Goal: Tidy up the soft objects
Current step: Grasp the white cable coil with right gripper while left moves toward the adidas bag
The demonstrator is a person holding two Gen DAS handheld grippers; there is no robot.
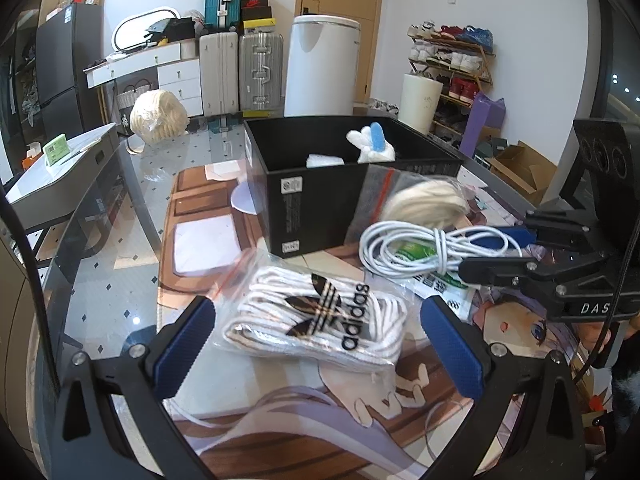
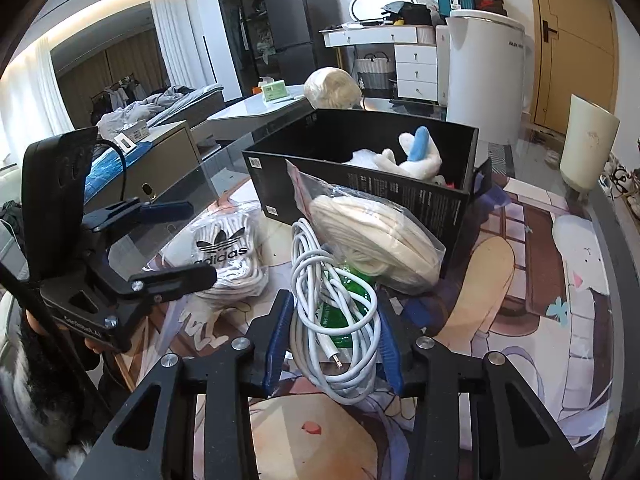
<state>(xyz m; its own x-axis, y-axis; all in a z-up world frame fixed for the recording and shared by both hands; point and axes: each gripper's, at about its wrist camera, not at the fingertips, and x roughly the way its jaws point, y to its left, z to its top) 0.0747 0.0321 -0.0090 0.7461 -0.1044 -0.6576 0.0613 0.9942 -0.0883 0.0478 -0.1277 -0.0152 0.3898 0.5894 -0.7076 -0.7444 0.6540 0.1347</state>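
My right gripper [image 2: 332, 344] clamps the coiled white cable [image 2: 336, 312]; left gripper [image 1: 320, 344] wide open, empty, over bagged socks [image 1: 320, 320].

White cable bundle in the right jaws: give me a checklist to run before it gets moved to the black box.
1. Right gripper closed on the white cable bundle, blue pads against both sides: ok.
2. Whole bundle gathered: not ok, loops spill out below the pads and the plug end hangs free.
3. Bundle clear of the green packet under it: cannot tell.
4. Bagged cream yarn out of the path: not ok, it leans against the black box right ahead.
5. Room in the box: ok, only a plush toy and something white inside.
6. Left gripper out of the way: ok, open around the adidas bag.
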